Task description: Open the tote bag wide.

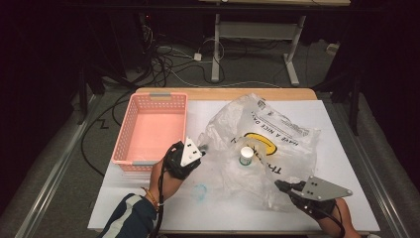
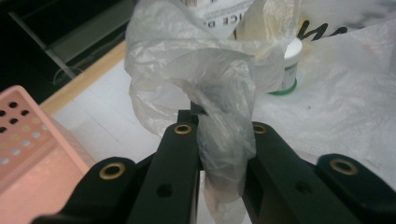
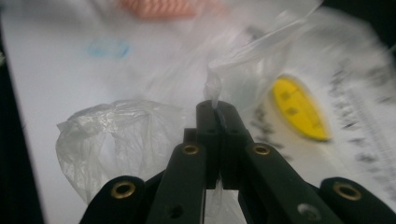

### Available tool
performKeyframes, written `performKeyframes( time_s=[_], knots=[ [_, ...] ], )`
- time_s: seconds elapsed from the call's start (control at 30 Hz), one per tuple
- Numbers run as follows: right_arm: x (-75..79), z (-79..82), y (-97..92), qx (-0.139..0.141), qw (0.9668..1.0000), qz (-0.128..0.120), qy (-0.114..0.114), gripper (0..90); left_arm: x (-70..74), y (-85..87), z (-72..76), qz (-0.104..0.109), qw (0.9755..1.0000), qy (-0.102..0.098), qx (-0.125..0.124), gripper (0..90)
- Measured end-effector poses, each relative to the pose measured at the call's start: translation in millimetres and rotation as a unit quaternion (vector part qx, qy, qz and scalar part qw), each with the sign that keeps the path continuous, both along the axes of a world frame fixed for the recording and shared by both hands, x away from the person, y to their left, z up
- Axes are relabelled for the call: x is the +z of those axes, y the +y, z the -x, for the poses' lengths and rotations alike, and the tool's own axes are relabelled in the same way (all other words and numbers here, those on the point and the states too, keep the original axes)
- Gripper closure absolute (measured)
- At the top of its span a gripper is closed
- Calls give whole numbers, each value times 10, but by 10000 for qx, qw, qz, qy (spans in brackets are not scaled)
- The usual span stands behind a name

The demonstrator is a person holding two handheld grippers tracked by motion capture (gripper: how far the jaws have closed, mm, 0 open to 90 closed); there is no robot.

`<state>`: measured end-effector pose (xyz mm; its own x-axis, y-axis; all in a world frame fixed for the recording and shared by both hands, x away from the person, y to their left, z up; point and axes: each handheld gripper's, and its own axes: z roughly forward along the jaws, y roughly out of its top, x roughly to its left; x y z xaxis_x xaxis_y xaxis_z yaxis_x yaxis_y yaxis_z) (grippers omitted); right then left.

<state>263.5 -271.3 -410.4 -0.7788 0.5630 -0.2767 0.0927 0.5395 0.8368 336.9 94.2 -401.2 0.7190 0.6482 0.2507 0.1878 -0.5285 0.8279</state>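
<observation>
Pinching plastic on both sides now: the left gripper (image 1: 202,147) has its jaws clamped on a bunched handle of the plastic bag (image 1: 277,134), and in its own view that gathered film runs straight up between the jaws. The right gripper (image 1: 278,185) is squeezed tight on a thin strip of the bag's near edge. Between the two sits the small white-capped jar (image 1: 246,155), upright inside the bag, just ahead of the left gripper. This looks like the opening-up step, spreading the mouth so the jar can come out. Next move, I'd judge, calls for drawing the grippers apart and lifting gently so the jar doesn't tip. Room is decent: the pink basket (image 1: 130,130) sits close on the left gripper's outer side, while the table edge (image 1: 346,230) runs just behind the right gripper.
</observation>
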Motion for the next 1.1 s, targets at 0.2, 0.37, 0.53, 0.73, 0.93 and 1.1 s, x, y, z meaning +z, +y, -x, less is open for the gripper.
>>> performKeyframes(
  time_s=[0.2, 0.37, 0.53, 0.73, 0.93, 1.1],
  knots=[
    [277, -81, -55, -300, 9965, -268, -736, 900, 156, 47, -20, 70, 9997, -220, 54, 865],
    [374, -286, -124, -619, 9921, -372, -1027, 900, 246, 58, -89, 224, 9993, -301, 97, 865],
    [461, -439, -185, -917, 9865, -469, -1274, 900, 322, 65, -72, 338, 9986, -387, 81, 866],
    [547, -570, -259, -1217, 9802, -656, -1416, 900, 433, 97, -72, 544, 9972, -510, 106, 866],
    [554, -618, -285, -1336, 9782, -589, -1479, 900, 488, 95, -72, 583, 9965, -587, 108, 866],
    [573, -671, -330, -1451, 9764, -648, -1464, 900, 538, 104, -71, 638, 9957, -653, 145, 867]
  ],
)
